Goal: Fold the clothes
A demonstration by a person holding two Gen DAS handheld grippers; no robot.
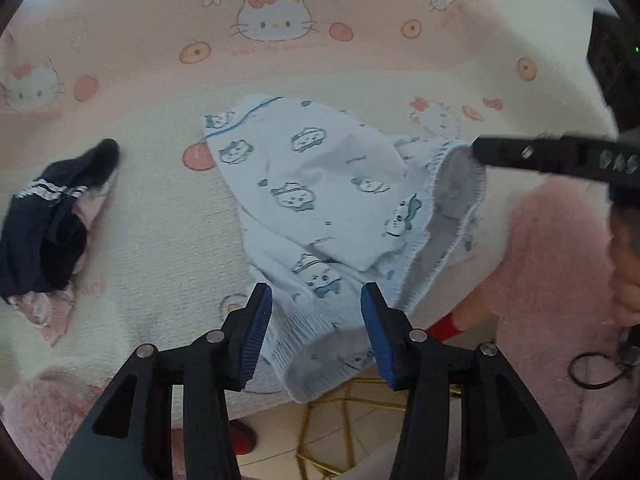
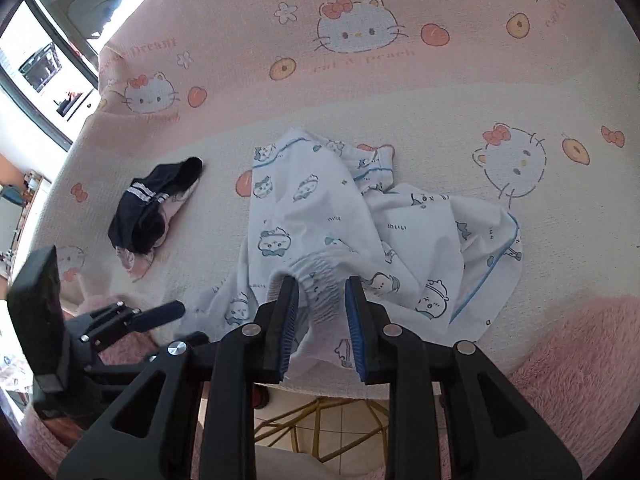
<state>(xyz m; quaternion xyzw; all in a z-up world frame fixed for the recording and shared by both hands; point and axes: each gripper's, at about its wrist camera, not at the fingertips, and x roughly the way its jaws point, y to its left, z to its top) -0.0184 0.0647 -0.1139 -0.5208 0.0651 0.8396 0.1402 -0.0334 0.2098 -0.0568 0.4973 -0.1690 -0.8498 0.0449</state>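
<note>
Light-blue cotton shorts with a cartoon-animal print and gathered elastic waistband (image 2: pixel 320 216) lie rumpled on the pink-and-cream cat-print blanket (image 2: pixel 360 92), legs away from the person, waistband at the near edge and partly overhanging it. Left gripper (image 1: pixel 316 320): fingers wide, straddling the waistband hem, pads not closed on cloth. Right gripper (image 2: pixel 322 320): fingers moderately apart with bunched elastic between them; cloth looks loose, not pinched, though in the left wrist view its tip touches the waistband's far corner. My read: step in hand is taking hold of the waistband at two points. Next move calls for both pairs of fingers closing on the elastic, then pulling apart to flatten the garment before any fold. A dark navy garment with white stripes (image 2: pixel 152 208) sits bundled well to the left.
</note>
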